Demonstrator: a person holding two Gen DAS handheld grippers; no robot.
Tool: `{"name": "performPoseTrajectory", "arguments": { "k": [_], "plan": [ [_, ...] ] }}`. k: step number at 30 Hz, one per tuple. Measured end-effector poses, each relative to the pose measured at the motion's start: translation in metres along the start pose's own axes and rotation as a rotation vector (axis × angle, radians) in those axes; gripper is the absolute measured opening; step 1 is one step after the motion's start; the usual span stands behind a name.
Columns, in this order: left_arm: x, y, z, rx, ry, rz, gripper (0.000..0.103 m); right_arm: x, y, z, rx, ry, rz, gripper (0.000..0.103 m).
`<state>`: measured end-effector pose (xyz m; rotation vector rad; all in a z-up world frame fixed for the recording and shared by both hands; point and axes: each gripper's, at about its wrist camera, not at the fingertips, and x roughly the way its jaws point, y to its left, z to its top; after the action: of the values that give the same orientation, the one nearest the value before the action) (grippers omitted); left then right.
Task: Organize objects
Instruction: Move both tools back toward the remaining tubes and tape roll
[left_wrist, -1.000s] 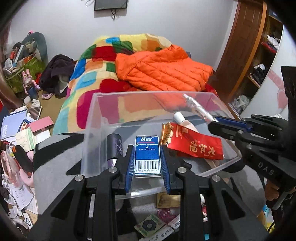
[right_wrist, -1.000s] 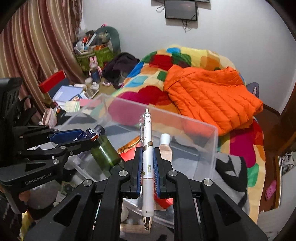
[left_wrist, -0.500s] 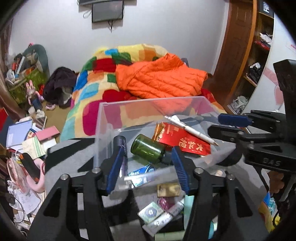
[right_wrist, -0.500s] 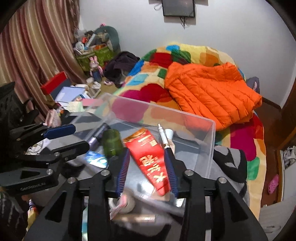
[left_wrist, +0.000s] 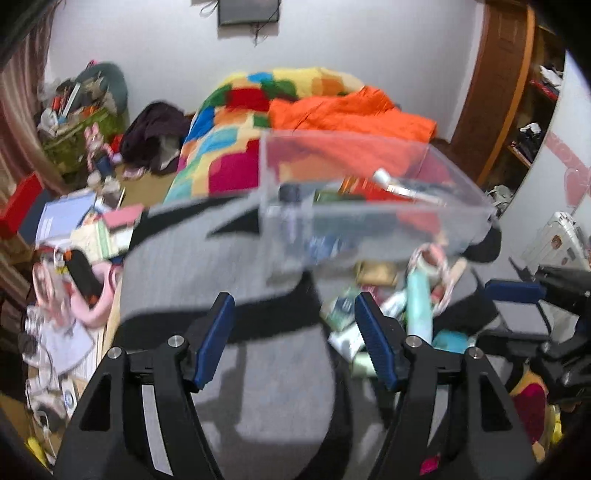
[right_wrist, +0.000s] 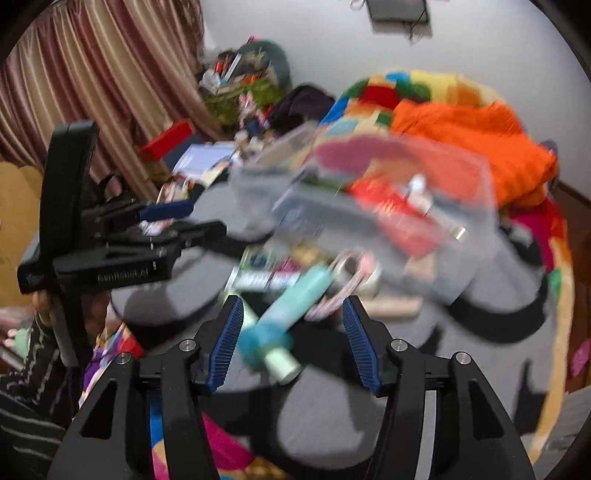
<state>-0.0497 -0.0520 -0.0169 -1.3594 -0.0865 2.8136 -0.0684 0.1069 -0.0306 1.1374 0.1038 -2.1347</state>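
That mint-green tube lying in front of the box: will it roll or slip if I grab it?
The mint-green tube looks round and smooth, so a nudge would probably roll it. It lies tilted across other clutter, so likely unsteady. Its sides may squash under the pads.

both tongs (left_wrist: 294, 339) (right_wrist: 291, 341) opening, empty.
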Motion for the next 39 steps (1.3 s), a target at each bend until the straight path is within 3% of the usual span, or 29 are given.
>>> {"name": "performPoseTrajectory", "arguments": {
  "k": [6, 9, 20, 28, 34, 39],
  "plan": [
    [-0.003, 0.010, -0.025, -0.047, 0.034, -0.008, 0.067, 0.031, 0.006, -0.015, 0.027, 0.070, 0.092, 0.052],
    [-0.004, 0.010, -0.031, -0.052, 0.041, -0.008, 0.067, 0.038, 0.008, -0.017, 0.021, 0.084, 0.090, 0.039],
    [-0.004, -0.014, -0.026, -0.003, 0.037, -0.043, 0.067, 0.002, 0.001, -0.019, -0.005, 0.031, 0.053, 0.039],
    [0.008, -0.053, -0.029, 0.141, 0.083, -0.104, 0.067, -0.017, -0.024, -0.026, 0.050, 0.003, -0.024, 0.039],
    [0.017, -0.087, -0.032, 0.327, 0.098, -0.141, 0.070, -0.024, -0.049, -0.031, 0.127, -0.003, -0.034, 0.039],
    [0.034, -0.096, -0.031, 0.394, 0.153, -0.176, 0.070, -0.022, -0.056, -0.037, 0.154, 0.010, -0.022, 0.039]
  ]
}}
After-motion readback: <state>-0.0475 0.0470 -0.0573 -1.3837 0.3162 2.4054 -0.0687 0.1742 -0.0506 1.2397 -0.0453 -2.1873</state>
